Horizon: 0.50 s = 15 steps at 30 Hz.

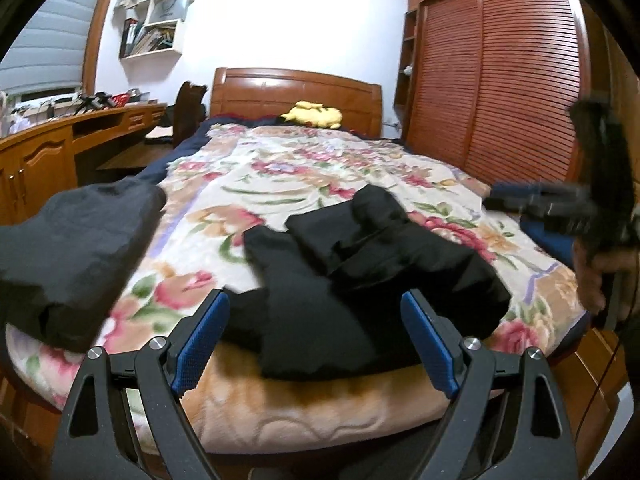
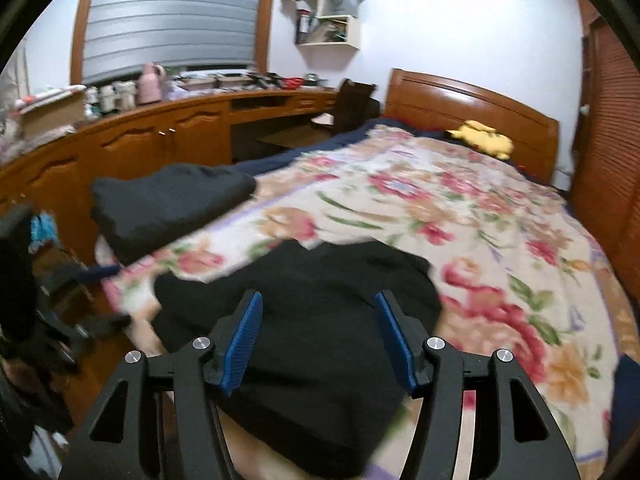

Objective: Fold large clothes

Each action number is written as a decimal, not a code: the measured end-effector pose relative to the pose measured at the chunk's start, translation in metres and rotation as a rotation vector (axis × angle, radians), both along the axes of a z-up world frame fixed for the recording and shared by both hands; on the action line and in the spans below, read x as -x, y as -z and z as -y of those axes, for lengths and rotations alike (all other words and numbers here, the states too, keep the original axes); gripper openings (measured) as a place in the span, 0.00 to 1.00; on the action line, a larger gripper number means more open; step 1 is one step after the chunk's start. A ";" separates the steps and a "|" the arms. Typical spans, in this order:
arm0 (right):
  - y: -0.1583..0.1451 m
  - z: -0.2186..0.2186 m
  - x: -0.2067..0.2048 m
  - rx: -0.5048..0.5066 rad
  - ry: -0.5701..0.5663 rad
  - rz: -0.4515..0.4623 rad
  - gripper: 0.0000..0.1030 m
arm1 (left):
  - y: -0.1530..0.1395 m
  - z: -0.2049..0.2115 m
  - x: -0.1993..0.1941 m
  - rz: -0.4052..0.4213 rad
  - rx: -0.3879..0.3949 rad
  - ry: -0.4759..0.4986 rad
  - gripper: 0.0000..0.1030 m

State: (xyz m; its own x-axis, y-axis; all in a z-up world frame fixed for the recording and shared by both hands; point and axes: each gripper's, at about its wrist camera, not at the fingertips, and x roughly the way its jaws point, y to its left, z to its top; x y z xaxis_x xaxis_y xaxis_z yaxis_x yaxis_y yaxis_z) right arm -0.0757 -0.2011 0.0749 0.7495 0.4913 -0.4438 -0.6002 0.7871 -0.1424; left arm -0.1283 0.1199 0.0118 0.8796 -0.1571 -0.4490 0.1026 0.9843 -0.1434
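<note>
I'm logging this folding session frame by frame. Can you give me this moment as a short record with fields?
setting: bed with floral blanket
garment in work: black garment, partly folded, near the foot of the bed
finished pile: dark grey folded garment on the bed's left corner
left gripper: open, holding nothing
right gripper: open, holding nothing, above the black garment
other: yellow plush toy by the headboard

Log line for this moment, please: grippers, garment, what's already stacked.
left gripper: open, empty | right gripper: open, empty | black garment: partly folded, on floral blanket | dark grey folded garment: bed's left edge
</note>
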 end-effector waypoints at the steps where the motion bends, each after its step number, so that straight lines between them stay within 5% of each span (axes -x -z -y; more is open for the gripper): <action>1: 0.008 0.009 -0.001 0.003 0.015 -0.009 0.46 | -0.002 0.003 -0.001 0.002 0.003 0.007 0.86; 6: 0.053 0.041 -0.013 0.027 0.080 -0.099 0.30 | -0.011 0.025 -0.017 0.003 0.010 0.050 0.86; 12: 0.082 0.024 -0.031 -0.021 0.040 -0.194 0.23 | 0.002 0.049 -0.037 -0.052 0.000 0.102 0.86; 15: 0.088 0.027 -0.031 -0.020 0.039 -0.203 0.23 | 0.019 0.053 -0.053 -0.118 0.032 0.125 0.63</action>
State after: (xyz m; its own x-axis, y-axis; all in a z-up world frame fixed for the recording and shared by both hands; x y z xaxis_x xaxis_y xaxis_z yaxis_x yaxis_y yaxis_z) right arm -0.0449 -0.2280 -0.0127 0.6646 0.4735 -0.5779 -0.5838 0.8119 -0.0061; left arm -0.0757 0.0673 -0.0071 0.7939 -0.2780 -0.5408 0.2049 0.9597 -0.1925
